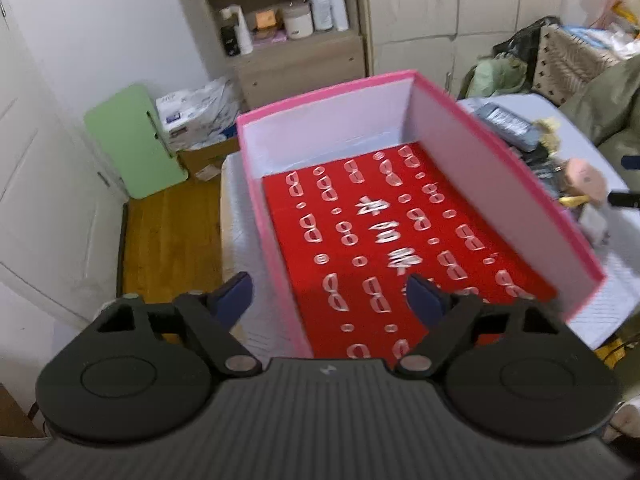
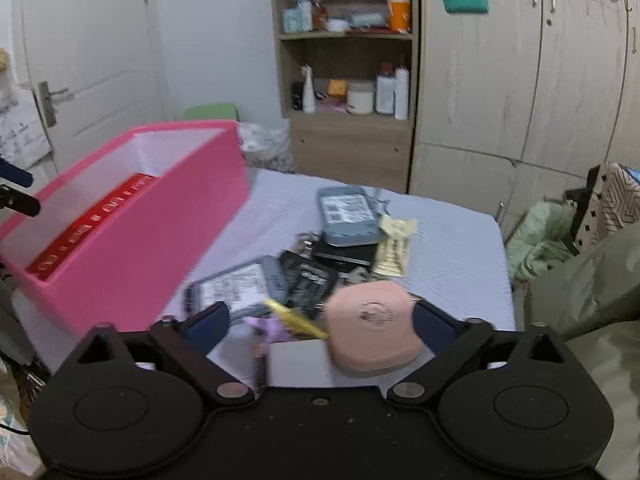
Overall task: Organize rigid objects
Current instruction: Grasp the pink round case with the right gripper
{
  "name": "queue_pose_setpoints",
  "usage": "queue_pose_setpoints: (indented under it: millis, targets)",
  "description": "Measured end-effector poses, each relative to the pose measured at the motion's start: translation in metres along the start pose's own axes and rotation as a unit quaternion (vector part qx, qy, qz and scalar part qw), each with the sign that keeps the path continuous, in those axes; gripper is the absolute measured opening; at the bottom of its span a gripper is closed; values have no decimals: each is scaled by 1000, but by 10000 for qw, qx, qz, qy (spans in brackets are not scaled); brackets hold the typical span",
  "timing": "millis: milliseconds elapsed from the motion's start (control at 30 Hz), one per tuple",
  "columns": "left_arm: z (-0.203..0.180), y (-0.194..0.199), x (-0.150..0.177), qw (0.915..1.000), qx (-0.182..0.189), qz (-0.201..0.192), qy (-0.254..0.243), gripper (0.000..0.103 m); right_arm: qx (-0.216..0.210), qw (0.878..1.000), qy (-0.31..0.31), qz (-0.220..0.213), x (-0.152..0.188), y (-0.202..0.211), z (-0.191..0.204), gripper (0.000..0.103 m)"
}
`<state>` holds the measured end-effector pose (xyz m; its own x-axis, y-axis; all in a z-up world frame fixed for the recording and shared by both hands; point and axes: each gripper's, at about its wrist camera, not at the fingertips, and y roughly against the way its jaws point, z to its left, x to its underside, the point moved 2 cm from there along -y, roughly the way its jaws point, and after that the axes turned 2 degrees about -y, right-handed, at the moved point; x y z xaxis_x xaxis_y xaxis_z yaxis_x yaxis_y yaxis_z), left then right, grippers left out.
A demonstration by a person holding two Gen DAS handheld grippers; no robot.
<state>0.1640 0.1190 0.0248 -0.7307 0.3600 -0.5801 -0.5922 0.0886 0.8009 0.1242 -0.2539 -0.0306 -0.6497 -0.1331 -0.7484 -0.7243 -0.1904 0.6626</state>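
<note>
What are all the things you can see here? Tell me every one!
pink box: 1, pink outside, white inside, on the table's left part
red sheet: 1, red with white marks, flat on the box floor
table: 1, pale grey cover, under everything
grey cases: 2 or more, grey with white labels, in the pile right of the box
peach case: 1, peach, rounded, by the right gripper's right finger
yellow packet: 1, pale yellow, on the pile's right edge
shelf: 1, wooden, bottles and jars, behind the table
left gripper: 1, black, blue pads, open over the box
right gripper: 1, black, blue pads, open over the pile
</note>
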Motion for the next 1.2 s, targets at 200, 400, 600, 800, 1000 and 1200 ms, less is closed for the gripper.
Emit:
queue_pose_setpoints:
  millis: [200, 400, 600, 800, 1000, 1200]
  targets:
    - [6, -16, -6, 9997, -119, 106, -190, 69, 11, 9987, 58, 504, -4, -29, -25, 71]
    - [18, -27, -13, 9998, 47, 182, 27, 28, -73, 9945, 581, 865, -2, -41, -24, 72]
    - [26, -39, -19, 9998, -172, 88, 13, 23, -164, 9927, 602, 1028, -10, -55, -25, 77]
    - [26, -54, -16, 9996, -267, 2, 1, 9, -182, 9907, 546, 1233, -12, -76, -24, 78]
    - [24, -54, -15, 9994, -339, -66, -70, 9, 8, 9904, 494, 1288, -14, -74, -21, 78]
    - [24, -54, -15, 9993, -341, -72, -97, 9, 242, 9929, 296, 1129, -25, -65, -24, 78]
